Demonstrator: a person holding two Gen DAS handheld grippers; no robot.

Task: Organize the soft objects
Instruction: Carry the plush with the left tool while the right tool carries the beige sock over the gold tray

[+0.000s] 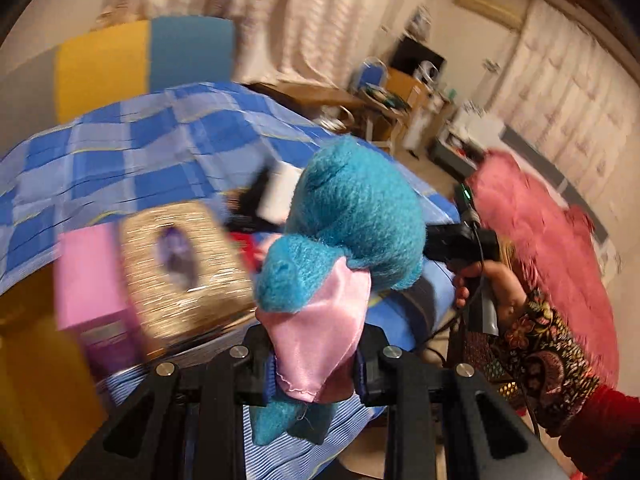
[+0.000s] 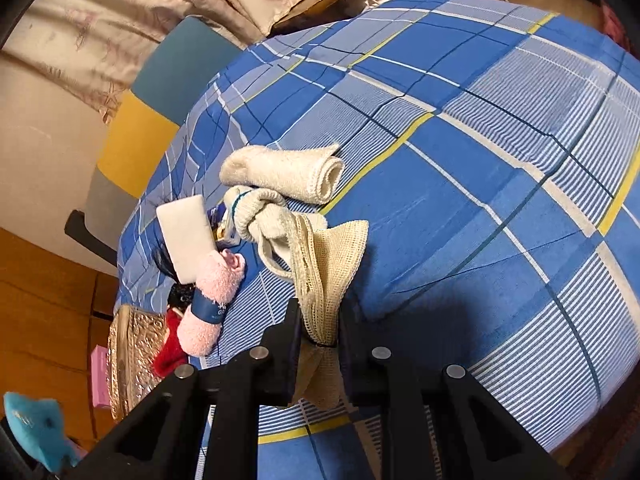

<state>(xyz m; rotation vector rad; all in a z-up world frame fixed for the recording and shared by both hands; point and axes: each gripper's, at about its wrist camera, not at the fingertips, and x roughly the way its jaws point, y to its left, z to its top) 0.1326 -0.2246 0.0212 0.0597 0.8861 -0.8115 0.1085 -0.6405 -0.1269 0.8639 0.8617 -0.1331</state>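
My left gripper (image 1: 316,364) is shut on a blue plush toy (image 1: 348,216) with a pink satin part (image 1: 320,336), held up above the bed. The toy also shows at the lower left of the right wrist view (image 2: 36,428). My right gripper (image 2: 320,344) is shut on a cream mesh cloth (image 2: 328,264) that trails onto the blue checked bedspread (image 2: 500,160). Beyond it lie a knotted cream sock (image 2: 256,208), a rolled cream towel (image 2: 288,172), a rolled pink towel with a blue band (image 2: 212,300), a red cloth (image 2: 170,350) and a white block (image 2: 186,236).
A golden woven basket (image 1: 180,268) and a pink box (image 1: 90,276) stand at the bed's edge. The right hand-held gripper (image 1: 464,240) and a pink fluffy mass (image 1: 540,248) are at the right of the left view. A yellow and blue headboard (image 1: 140,64) is behind.
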